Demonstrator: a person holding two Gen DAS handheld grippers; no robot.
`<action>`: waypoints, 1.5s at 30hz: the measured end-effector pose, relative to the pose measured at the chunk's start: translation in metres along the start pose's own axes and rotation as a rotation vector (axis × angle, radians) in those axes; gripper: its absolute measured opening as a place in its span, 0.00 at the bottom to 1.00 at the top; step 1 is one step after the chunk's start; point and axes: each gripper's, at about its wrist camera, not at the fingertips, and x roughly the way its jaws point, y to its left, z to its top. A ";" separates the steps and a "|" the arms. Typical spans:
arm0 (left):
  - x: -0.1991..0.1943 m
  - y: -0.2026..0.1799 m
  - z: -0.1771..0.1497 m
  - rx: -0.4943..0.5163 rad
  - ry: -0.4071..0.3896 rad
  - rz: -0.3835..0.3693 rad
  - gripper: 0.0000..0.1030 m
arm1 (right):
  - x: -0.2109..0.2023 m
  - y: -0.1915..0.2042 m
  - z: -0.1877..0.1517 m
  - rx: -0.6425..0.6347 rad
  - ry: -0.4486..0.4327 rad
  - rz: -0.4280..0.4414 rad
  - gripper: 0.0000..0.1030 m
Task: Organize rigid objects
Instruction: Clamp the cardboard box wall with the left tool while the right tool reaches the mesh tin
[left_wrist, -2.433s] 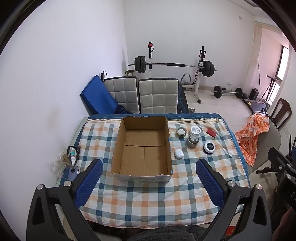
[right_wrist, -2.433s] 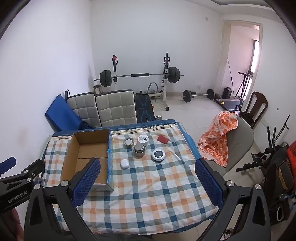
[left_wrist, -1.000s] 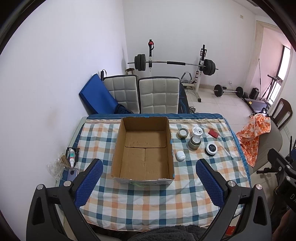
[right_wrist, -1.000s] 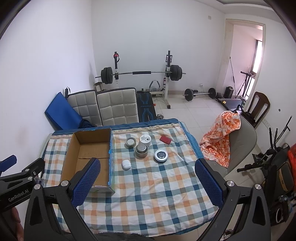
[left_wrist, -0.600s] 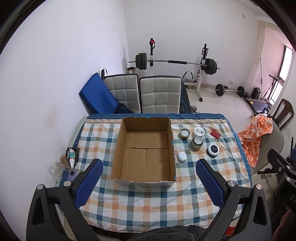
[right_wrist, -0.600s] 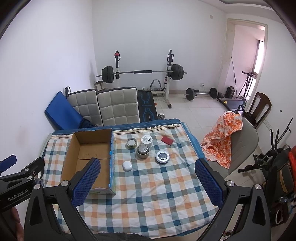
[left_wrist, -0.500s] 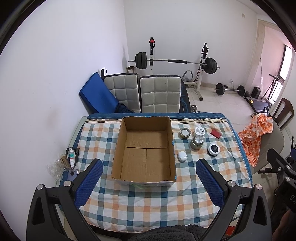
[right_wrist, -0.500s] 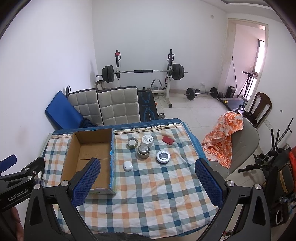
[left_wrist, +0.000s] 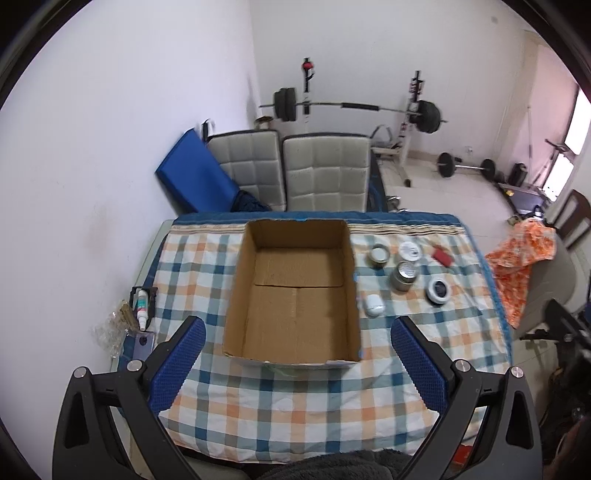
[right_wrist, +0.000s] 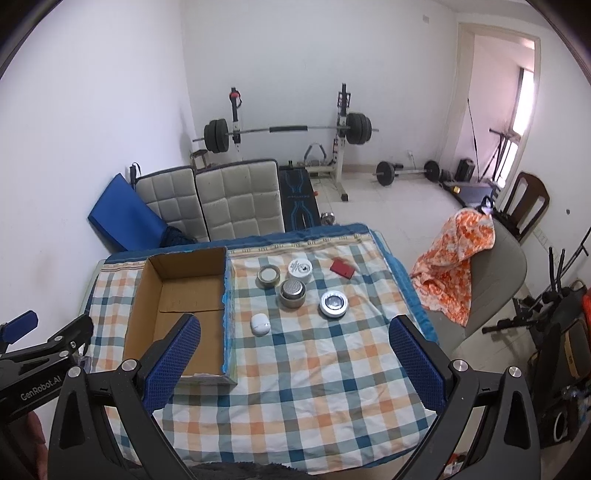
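An open, empty cardboard box (left_wrist: 295, 291) (right_wrist: 181, 302) sits on the checked tablecloth (left_wrist: 295, 406). To its right lie a white case (left_wrist: 373, 305) (right_wrist: 260, 324), a grey metal tin (left_wrist: 403, 276) (right_wrist: 292, 293), a tape roll (left_wrist: 379, 255) (right_wrist: 268, 275), a white round lid (left_wrist: 409, 251) (right_wrist: 299, 270), a silver disc (left_wrist: 438, 291) (right_wrist: 333, 304) and a red card (left_wrist: 441, 256) (right_wrist: 342, 268). My left gripper (left_wrist: 295, 354) is open and empty above the table's near edge. My right gripper (right_wrist: 293, 354) is open and empty, high above the near side.
A tube (left_wrist: 141, 308) and a plastic wrapper (left_wrist: 110, 328) lie at the table's left edge. Two padded chairs (left_wrist: 325, 173) stand behind the table. A barbell rack (right_wrist: 288, 129) and an orange cloth on a chair (right_wrist: 454, 258) are beyond.
Both grippers have drifted slightly, so the table shifts a little in view. Nothing on the table has moved and both grippers stay open.
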 end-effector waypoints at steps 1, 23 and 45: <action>0.011 0.004 0.003 -0.001 0.024 0.007 1.00 | 0.009 -0.005 0.000 0.015 0.017 0.000 1.00; 0.320 0.109 -0.046 0.013 0.599 0.036 0.67 | 0.246 -0.051 -0.029 0.157 0.409 -0.072 1.00; 0.378 0.111 -0.084 -0.073 0.751 0.028 0.08 | 0.467 -0.036 0.013 0.217 0.623 0.080 1.00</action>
